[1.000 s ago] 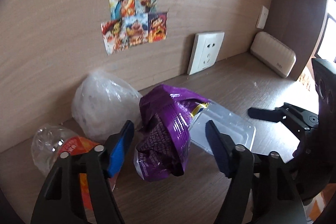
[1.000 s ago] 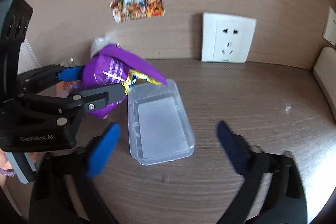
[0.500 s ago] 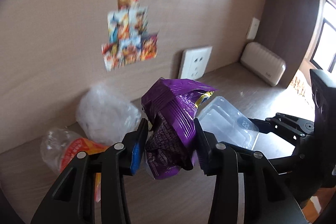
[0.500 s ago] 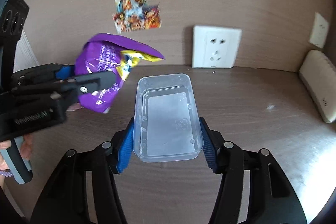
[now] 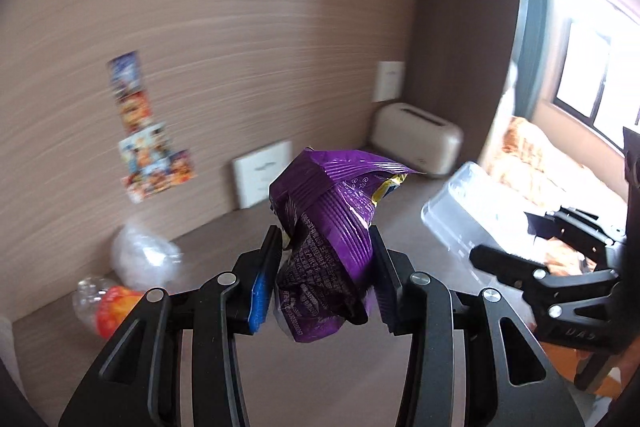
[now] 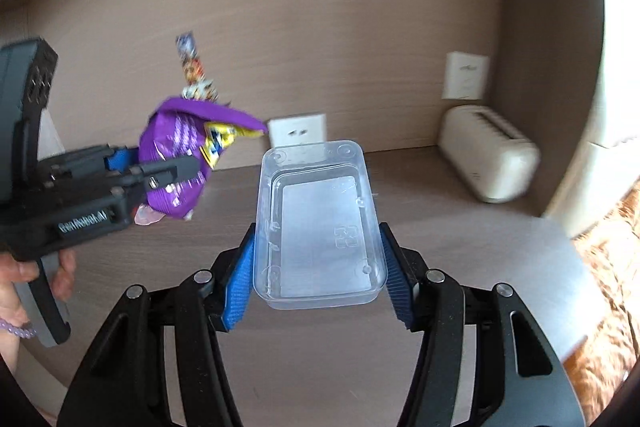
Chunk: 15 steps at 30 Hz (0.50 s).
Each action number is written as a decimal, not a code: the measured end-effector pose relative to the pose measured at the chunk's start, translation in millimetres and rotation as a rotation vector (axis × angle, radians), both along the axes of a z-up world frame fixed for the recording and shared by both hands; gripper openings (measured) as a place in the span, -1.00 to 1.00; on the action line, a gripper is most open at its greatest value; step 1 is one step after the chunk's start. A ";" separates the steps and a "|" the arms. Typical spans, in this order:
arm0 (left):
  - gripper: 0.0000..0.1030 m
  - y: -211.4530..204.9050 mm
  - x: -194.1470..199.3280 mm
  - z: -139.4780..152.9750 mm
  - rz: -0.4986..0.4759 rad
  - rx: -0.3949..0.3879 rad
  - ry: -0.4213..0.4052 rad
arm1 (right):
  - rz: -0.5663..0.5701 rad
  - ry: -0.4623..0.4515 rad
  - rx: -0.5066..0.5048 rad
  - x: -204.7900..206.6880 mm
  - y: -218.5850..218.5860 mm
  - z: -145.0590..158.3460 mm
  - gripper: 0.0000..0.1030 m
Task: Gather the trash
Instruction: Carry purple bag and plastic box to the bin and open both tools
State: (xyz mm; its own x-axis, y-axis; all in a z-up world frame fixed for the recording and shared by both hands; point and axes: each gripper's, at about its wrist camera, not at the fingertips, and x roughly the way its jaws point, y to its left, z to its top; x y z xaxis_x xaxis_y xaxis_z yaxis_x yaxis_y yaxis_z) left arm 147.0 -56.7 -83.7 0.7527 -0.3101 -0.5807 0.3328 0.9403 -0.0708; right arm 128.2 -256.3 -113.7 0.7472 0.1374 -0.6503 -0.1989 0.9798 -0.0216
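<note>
My left gripper (image 5: pixel 324 279) is shut on a crumpled purple snack bag (image 5: pixel 328 223) and holds it up above the desk; the gripper also shows in the right wrist view (image 6: pixel 160 163) with the bag (image 6: pixel 176 151). My right gripper (image 6: pixel 318 267) is shut on a clear plastic container (image 6: pixel 320 223), held level above the desk; the container shows at the right of the left wrist view (image 5: pixel 464 203). A clear crumpled plastic bag (image 5: pixel 140 259) and a crushed bottle with an orange label (image 5: pixel 104 303) lie on the desk at the far left.
The brown desk (image 6: pixel 460 239) runs along a wood-panel wall with stickers (image 5: pixel 148 155) and a white socket (image 6: pixel 298 133). A cream box-shaped device (image 6: pixel 486 151) stands in the right corner. A bed with an orange patterned cover (image 6: pixel 612 259) lies beyond the desk's right edge.
Both grippers closed, the left on the purple bag and the right on the clear container, then lifted them off the desk and pulled back from the wall.
</note>
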 end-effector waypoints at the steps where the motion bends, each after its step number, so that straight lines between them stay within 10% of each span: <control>1: -0.18 -10.8 -5.9 1.6 -0.023 -0.005 -0.003 | -0.019 -0.011 0.000 -11.0 -8.5 7.4 0.12; 15: -0.18 -173.5 -88.1 3.8 -0.340 -0.023 0.018 | -0.329 -0.046 -0.007 -156.2 -125.3 38.4 0.12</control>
State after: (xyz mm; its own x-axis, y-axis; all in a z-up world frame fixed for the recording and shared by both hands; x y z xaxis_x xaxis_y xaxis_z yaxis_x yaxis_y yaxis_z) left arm 58.8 -230.2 -79.9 0.5938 -0.5550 -0.5825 0.6255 0.7738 -0.0997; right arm -28.1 -381.6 -75.3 0.7792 -0.1204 -0.6152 0.1295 0.9911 -0.0299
